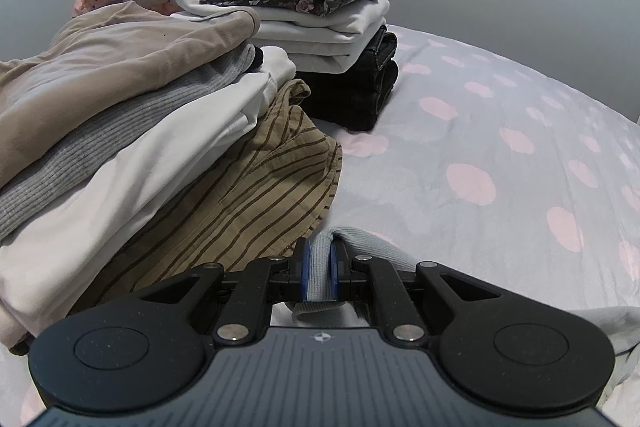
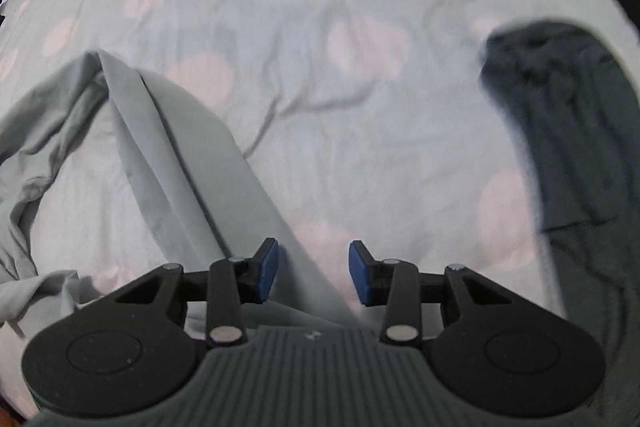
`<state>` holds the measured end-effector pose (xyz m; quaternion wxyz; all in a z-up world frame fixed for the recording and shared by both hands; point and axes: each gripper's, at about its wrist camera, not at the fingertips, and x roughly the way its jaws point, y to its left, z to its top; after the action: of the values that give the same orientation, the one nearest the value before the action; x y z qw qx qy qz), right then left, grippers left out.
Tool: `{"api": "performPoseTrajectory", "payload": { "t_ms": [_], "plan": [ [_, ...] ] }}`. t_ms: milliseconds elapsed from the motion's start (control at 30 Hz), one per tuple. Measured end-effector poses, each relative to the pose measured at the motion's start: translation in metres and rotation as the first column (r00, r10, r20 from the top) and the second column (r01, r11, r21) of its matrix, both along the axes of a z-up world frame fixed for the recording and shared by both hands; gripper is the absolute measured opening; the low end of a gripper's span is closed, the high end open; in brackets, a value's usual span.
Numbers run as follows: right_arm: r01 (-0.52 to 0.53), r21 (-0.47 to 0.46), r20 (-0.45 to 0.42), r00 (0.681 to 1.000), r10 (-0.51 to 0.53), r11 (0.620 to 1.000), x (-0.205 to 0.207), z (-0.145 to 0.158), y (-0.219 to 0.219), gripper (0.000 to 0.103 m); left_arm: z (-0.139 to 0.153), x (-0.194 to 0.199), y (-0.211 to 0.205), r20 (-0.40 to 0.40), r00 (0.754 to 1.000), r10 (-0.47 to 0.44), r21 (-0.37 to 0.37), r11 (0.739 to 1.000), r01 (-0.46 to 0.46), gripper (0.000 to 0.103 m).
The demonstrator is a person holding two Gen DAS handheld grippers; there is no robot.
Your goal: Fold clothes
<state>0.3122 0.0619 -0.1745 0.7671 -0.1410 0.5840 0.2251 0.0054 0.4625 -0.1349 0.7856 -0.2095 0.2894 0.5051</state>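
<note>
On the bed [image 2: 320,27], spread over its spotted sheet, lies the pale grey garment [image 2: 168,155] we are folding, slack and creased, with one long strip running down toward the right gripper [image 2: 313,273]. Our left gripper [image 1: 319,269] has its fingers nearly closed on a ribbed hem of that same cloth, which bunches up between the blue pads. The right gripper's fingers stand partly open with nothing clamped; the grey strip passes beneath the gap. We judge the fabric light, thin and floppy: it will sag and slide on itself, so a pinch at a hem or seam, where the layers are doubled, should hold best. A dark garment [image 2: 560,131] waits at the right, apart. Beside the left gripper sit stacks of folded clothes [image 1: 160,115].
</note>
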Motion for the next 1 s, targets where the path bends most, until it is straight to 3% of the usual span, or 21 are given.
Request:
{"api": "performPoseTrajectory", "payload": {
  "t_ms": [67,100,133,167,233,367,567,667,867,900,967,1000],
  "plan": [
    [-0.004,-0.002,-0.018,1.000,0.004,1.000,-0.002,-0.009,0.000,0.038,-0.001,0.000,0.001,0.007,1.000,0.007,-0.003,1.000,-0.007,0.012],
    [-0.014,-0.001,-0.013,1.000,0.014,1.000,-0.004,-0.010,0.001,0.029,-0.002,0.000,0.002,0.012,1.000,0.012,-0.006,1.000,-0.012,0.012],
    [-0.027,-0.001,-0.007,1.000,0.027,1.000,-0.007,-0.009,0.002,0.012,-0.001,0.000,0.002,0.019,1.000,0.016,-0.005,1.000,-0.016,0.012],
    [-0.030,-0.006,0.007,1.000,0.030,1.000,-0.009,-0.005,0.004,0.007,0.000,-0.001,0.001,0.028,0.999,0.019,-0.003,1.000,-0.019,0.012],
    [-0.025,-0.012,0.056,0.998,0.026,1.000,-0.010,0.006,0.005,0.005,0.002,-0.003,0.000,0.048,0.999,0.023,0.005,1.000,-0.024,0.012],
    [0.025,0.010,0.197,0.980,-0.026,1.000,0.004,0.043,0.001,0.005,0.011,0.000,-0.001,0.062,0.998,0.028,0.042,0.999,-0.030,0.011],
    [0.123,0.035,0.367,0.922,-0.127,0.992,0.059,0.097,0.008,0.005,0.019,0.012,0.010,0.081,0.995,0.062,0.090,0.994,-0.069,0.010],
    [0.143,0.032,0.391,0.909,-0.144,0.989,0.089,0.102,0.024,0.005,0.009,0.018,0.018,0.051,0.995,0.083,0.103,0.991,-0.088,0.010],
    [0.102,0.028,0.408,0.907,-0.104,0.994,0.117,0.081,0.064,0.005,-0.013,0.031,0.026,-0.025,0.997,0.077,0.101,0.992,-0.074,0.010],
    [0.091,0.031,0.409,0.908,-0.095,0.995,0.120,0.077,0.070,0.007,-0.016,0.033,0.027,-0.036,0.997,0.072,0.101,0.993,-0.068,0.010],
    [0.076,0.055,0.389,0.917,-0.092,0.996,0.128,0.070,0.073,0.021,-0.021,0.036,0.027,-0.052,0.997,0.064,0.100,0.993,-0.058,0.011],
    [0.074,0.066,0.380,0.920,-0.094,0.995,0.131,0.068,0.073,0.033,-0.023,0.037,0.026,-0.056,0.997,0.061,0.101,0.993,-0.055,0.011]
  ]
}}
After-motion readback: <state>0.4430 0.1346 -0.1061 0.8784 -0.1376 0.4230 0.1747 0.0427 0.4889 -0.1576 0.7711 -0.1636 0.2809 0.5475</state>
